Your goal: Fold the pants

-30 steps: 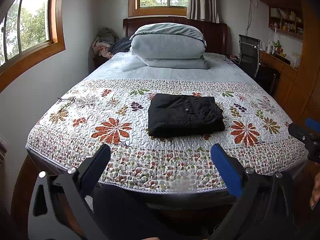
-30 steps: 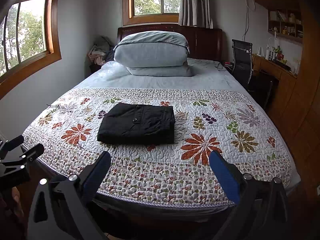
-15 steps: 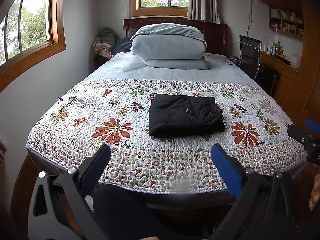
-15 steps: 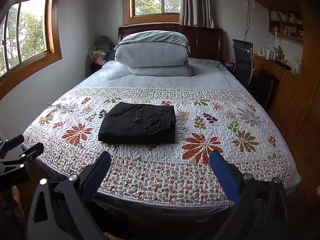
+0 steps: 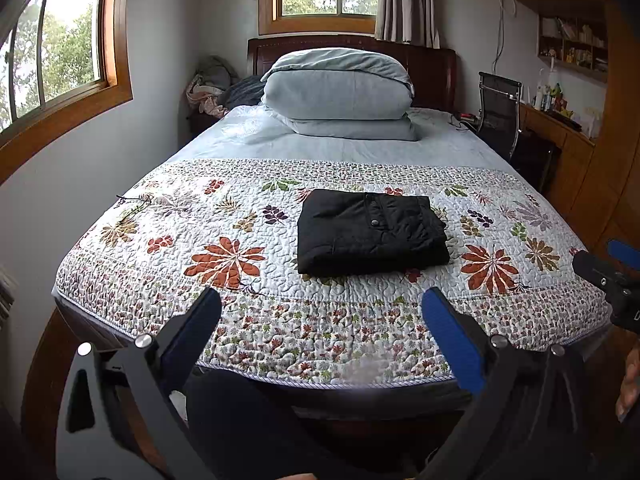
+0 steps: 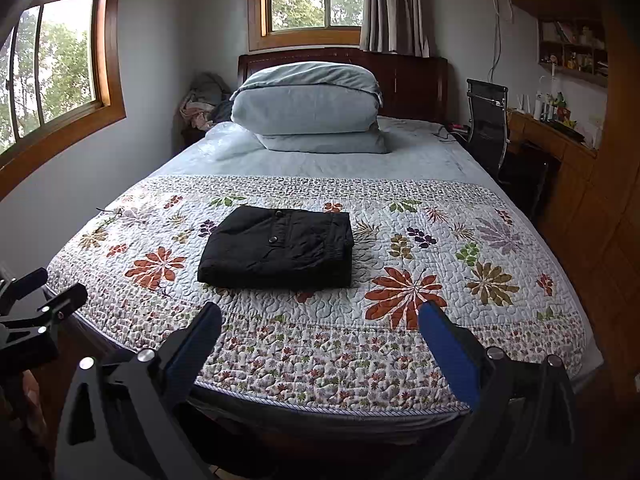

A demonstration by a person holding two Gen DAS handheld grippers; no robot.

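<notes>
The black pants [image 5: 372,232], folded into a thick, squarish bundle with a snap button showing on top, lie flat on the white quilted bedspread with red, green and purple flower prints [image 5: 240,280], near the middle of the bed's foot half and well apart from both tools. The left gripper [image 5: 320,308], a black frame with blue-padded fingers [image 5: 448,332], hangs at the foot edge of the bed with its fingers spread wide and nothing between them. The right gripper [image 6: 320,320] sits just beside it at the same edge, its blue-padded fingers [image 6: 448,344] likewise parted wide and empty; its dark tip also shows at the right border of the left wrist view. Farther up the bed, a folded pale blue duvet [image 6: 308,104] rests on a pale blue pillow [image 6: 324,142] against the dark wooden headboard [image 6: 412,80]. A black office chair [image 6: 486,112] stands by the wooden desk [image 6: 552,136] on the right.
</notes>
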